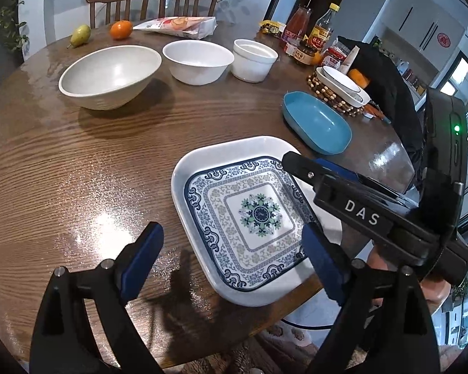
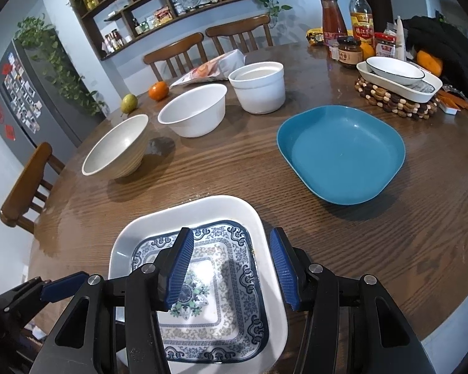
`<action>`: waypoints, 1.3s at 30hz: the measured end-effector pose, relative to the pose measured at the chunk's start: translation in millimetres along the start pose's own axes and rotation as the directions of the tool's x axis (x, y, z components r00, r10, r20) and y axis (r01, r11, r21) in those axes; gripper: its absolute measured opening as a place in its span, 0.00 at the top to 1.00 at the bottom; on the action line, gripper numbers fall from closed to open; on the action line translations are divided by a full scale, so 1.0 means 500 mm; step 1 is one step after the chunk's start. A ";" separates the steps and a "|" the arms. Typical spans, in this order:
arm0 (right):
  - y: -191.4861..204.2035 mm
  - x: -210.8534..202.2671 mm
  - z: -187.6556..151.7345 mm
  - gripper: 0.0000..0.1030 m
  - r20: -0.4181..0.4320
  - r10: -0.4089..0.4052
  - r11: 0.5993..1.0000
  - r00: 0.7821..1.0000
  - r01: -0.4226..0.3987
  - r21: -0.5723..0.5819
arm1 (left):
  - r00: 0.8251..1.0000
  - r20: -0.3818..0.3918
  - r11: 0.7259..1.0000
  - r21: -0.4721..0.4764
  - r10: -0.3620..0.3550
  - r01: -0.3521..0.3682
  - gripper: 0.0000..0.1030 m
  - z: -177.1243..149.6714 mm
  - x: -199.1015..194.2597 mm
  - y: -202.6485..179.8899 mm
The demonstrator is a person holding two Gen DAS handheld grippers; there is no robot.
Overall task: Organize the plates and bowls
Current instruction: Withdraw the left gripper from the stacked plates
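A square white plate with a blue floral pattern (image 1: pixel 252 215) (image 2: pixel 202 280) lies near the table's front edge. A blue plate (image 1: pixel 316 123) (image 2: pixel 340 152) lies beyond it to the right. Three white bowls stand in a row further back: a wide ribbed one (image 1: pixel 109 76) (image 2: pixel 117 148), a round one (image 1: pixel 198 60) (image 2: pixel 193 109) and a straight-sided one (image 1: pixel 254 59) (image 2: pixel 259 88). My left gripper (image 1: pixel 231 258) is open, its fingers either side of the patterned plate's near left part. My right gripper (image 2: pixel 231 271) (image 1: pixel 299 162) is open above that plate's right rim, holding nothing.
A wooden bead trivet (image 2: pixel 396 99) carries two stacked white dishes (image 2: pixel 399 76) at the right. Sauce bottles and jars (image 2: pixel 355 31), a black bag (image 2: pixel 446 43), a snack packet (image 1: pixel 181 26), an orange (image 1: pixel 121 29) and a pear (image 1: pixel 80 35) sit at the back. Chairs (image 1: pixel 153 3) ring the round wooden table (image 1: pixel 62 187).
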State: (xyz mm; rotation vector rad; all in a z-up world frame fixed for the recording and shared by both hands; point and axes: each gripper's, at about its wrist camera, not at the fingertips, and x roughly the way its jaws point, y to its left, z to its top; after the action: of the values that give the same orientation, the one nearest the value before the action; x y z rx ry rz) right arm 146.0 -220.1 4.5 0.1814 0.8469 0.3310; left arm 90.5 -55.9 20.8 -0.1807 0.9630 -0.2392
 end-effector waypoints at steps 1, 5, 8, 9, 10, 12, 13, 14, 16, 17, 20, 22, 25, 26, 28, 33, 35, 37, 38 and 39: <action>0.000 -0.002 0.000 0.49 0.003 -0.001 1.000 1.000 0.001 0.000 | 1.000 0.005 1.000 0.001 0.000 0.000 0.13 0.000 -0.002 0.000; -0.001 -0.011 -0.001 0.49 0.011 0.008 1.000 1.000 -0.008 0.001 | 1.000 0.016 1.000 0.002 0.001 -0.002 0.11 -0.002 -0.007 -0.002; -0.002 -0.017 -0.002 0.43 0.017 0.014 1.000 1.000 -0.014 0.004 | 1.000 0.019 1.000 0.005 0.000 0.000 0.11 -0.005 -0.009 -0.003; -0.001 -0.018 -0.003 0.41 0.021 0.016 1.000 1.000 -0.016 0.005 | 1.000 0.019 1.000 0.006 0.000 0.000 0.11 -0.006 -0.010 -0.004; -0.001 -0.020 -0.004 0.40 0.025 0.018 1.000 1.000 -0.019 0.004 | 1.000 0.019 1.000 0.006 0.000 0.000 0.11 -0.007 -0.010 -0.004; 0.001 -0.022 -0.006 0.40 0.022 0.027 1.000 0.999 -0.027 0.000 | 1.000 0.023 1.000 0.007 0.000 -0.001 0.10 -0.008 -0.012 -0.005; 0.002 -0.023 -0.006 0.40 0.021 0.031 1.000 0.999 -0.031 -0.002 | 1.000 0.024 1.000 0.006 0.001 -0.001 0.10 -0.008 -0.013 -0.006; 0.005 -0.024 -0.007 0.39 0.021 0.032 0.999 0.999 -0.032 -0.005 | 1.000 0.026 1.000 0.005 0.001 -0.001 0.10 -0.008 -0.014 -0.005; 0.007 -0.025 -0.007 0.39 0.024 0.032 0.999 0.999 -0.032 -0.009 | 1.000 0.025 1.000 0.006 -0.001 0.001 0.09 -0.009 -0.014 -0.007; 0.008 -0.026 -0.006 0.39 0.023 0.034 0.999 0.999 -0.033 -0.009 | 1.000 0.025 1.000 0.009 -0.002 0.001 0.09 -0.009 -0.015 -0.006; 0.010 -0.029 -0.006 0.36 0.024 0.041 0.999 0.999 -0.041 -0.011 | 1.000 0.031 1.000 0.011 -0.002 0.002 0.09 -0.009 -0.020 -0.008; 0.012 -0.031 -0.005 0.36 0.026 0.047 0.999 0.999 -0.047 -0.013 | 0.999 0.037 1.000 0.010 -0.002 0.002 0.09 -0.010 -0.023 -0.010; 0.014 -0.032 -0.004 0.36 0.021 0.068 0.998 0.997 -0.068 -0.013 | 0.998 0.053 1.000 0.015 -0.017 0.016 0.08 -0.011 -0.029 -0.012; 0.015 -0.033 -0.003 0.36 0.019 0.074 0.997 0.997 -0.074 -0.013 | 0.998 0.056 1.000 0.016 -0.023 0.022 0.07 -0.010 -0.030 -0.012; 0.019 -0.035 -0.002 0.36 0.022 0.079 0.997 0.997 -0.079 -0.015 | 0.998 0.061 1.000 0.016 -0.021 0.020 0.06 -0.008 -0.031 -0.014; 0.021 -0.042 -0.001 0.23 0.039 0.096 0.995 0.995 -0.095 -0.014 | 0.996 0.079 0.999 0.028 -0.031 0.029 0.06 -0.008 -0.038 -0.019; 0.021 -0.046 0.000 0.23 0.040 0.106 0.994 0.994 -0.106 -0.015 | 0.996 0.085 0.999 0.028 -0.029 0.027 0.06 -0.007 -0.039 -0.020; 0.021 -0.049 0.000 0.23 0.044 0.112 0.994 0.993 -0.111 -0.017 | 0.995 0.093 0.999 0.026 -0.035 0.033 0.06 -0.006 -0.043 -0.019; 0.021 -0.050 0.000 0.23 0.046 0.111 0.994 0.993 -0.110 -0.018 | 0.993 0.108 0.999 0.017 -0.045 0.043 0.06 -0.005 -0.047 -0.017; 0.022 -0.052 0.000 0.23 0.049 0.108 0.994 0.993 -0.107 -0.020 | 0.991 0.124 0.999 0.005 -0.051 0.051 0.07 -0.005 -0.051 -0.014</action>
State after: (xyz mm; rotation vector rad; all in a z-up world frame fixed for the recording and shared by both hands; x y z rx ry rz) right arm 127.9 -219.1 25.8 0.2189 0.7862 0.4331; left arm 73.4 -55.4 41.3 -0.2163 0.8351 -0.2725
